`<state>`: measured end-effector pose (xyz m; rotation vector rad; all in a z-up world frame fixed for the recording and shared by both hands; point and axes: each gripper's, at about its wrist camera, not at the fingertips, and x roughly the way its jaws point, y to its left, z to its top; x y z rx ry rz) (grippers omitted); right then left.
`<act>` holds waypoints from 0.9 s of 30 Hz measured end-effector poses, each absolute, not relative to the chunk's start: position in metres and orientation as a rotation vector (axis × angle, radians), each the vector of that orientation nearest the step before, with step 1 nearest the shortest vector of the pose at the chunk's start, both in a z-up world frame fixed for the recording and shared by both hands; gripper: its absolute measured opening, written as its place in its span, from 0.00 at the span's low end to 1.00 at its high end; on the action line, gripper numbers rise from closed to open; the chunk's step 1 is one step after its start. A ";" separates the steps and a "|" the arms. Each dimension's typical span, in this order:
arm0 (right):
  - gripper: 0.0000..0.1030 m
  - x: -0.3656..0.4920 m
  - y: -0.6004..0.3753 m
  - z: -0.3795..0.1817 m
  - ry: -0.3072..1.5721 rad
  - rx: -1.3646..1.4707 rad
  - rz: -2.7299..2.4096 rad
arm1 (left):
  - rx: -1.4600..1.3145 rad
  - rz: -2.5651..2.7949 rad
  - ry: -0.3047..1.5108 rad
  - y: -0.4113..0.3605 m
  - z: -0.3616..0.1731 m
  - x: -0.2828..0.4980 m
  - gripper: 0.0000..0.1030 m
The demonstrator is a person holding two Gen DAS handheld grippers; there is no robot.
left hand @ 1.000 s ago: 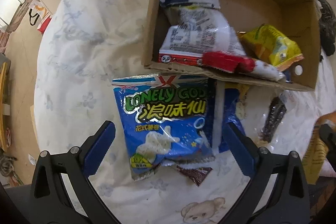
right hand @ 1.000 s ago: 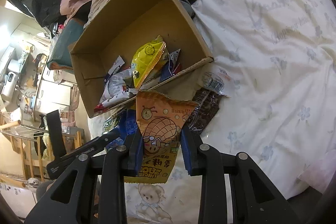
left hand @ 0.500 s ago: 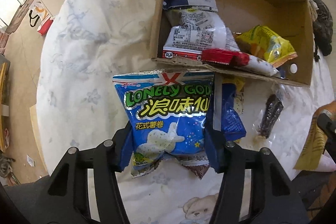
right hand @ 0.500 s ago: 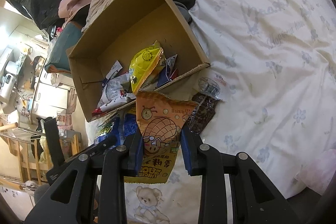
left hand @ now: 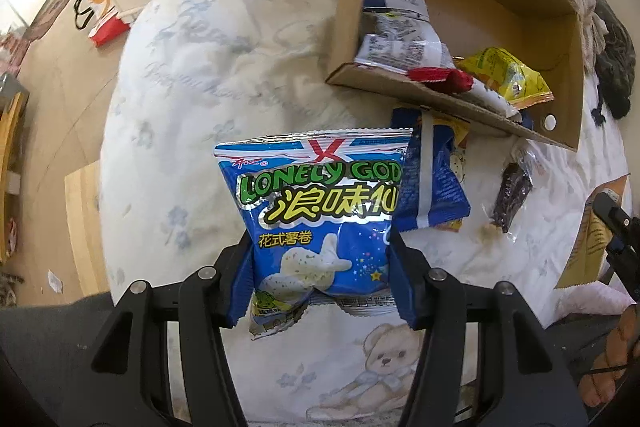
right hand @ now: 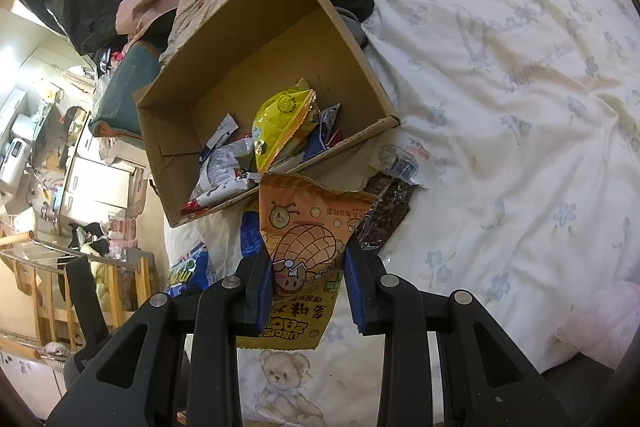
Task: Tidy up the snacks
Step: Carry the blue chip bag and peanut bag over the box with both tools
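**Q:** Status of both grippers?

**A:** My left hand-held gripper [left hand: 320,275] is clamped on the blue foil "Lonely God" snack bag [left hand: 320,219], held clear of the bed at centre frame. My right hand-held gripper [right hand: 308,283] is clamped on the orange printed snack packet [right hand: 308,227], lower centre of its view.

**Q:** Where does the sorting stand?

**A:** Partly done, by my reading. The open brown cardboard box [left hand: 564,75], upper right of the left view, already holds several items: a yellow crinkled snack bag [right hand: 280,119], a white-and-grey printed packet [left hand: 400,43] and a red-wrapped bar [left hand: 440,77], all crowded toward its near wall.

**Q:** What remains?

**A:** Both held bags, if they are bound for the box. On the white floral bed sheet [right hand: 520,107], just outside the box's near wall, lie a second blue packet [left hand: 432,183] and a dark brown clear-wrapped snack [left hand: 512,195]. Much of the box floor looks bare, so I judge room is no constraint.
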<state>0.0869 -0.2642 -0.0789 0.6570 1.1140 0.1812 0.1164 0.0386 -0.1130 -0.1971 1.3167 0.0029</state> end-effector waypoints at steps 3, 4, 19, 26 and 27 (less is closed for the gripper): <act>0.31 0.084 -0.261 -0.076 1.111 0.652 0.195 | -0.200 0.013 1.289 0.042 -0.105 0.106 0.52; 0.31 0.083 -0.261 -0.076 1.110 0.651 0.199 | -0.200 0.015 1.280 0.043 -0.102 0.102 0.52; 0.31 0.079 -0.257 -0.034 0.924 0.662 0.284 | -0.055 -0.016 0.938 0.018 -0.012 0.094 0.52; 0.31 0.086 -0.260 -0.022 0.874 0.645 0.277 | -0.083 -0.010 0.949 0.022 -0.010 0.119 0.52; 0.31 0.089 -0.261 -0.022 0.871 0.651 0.275 | -0.086 -0.009 0.949 0.022 -0.010 0.123 0.52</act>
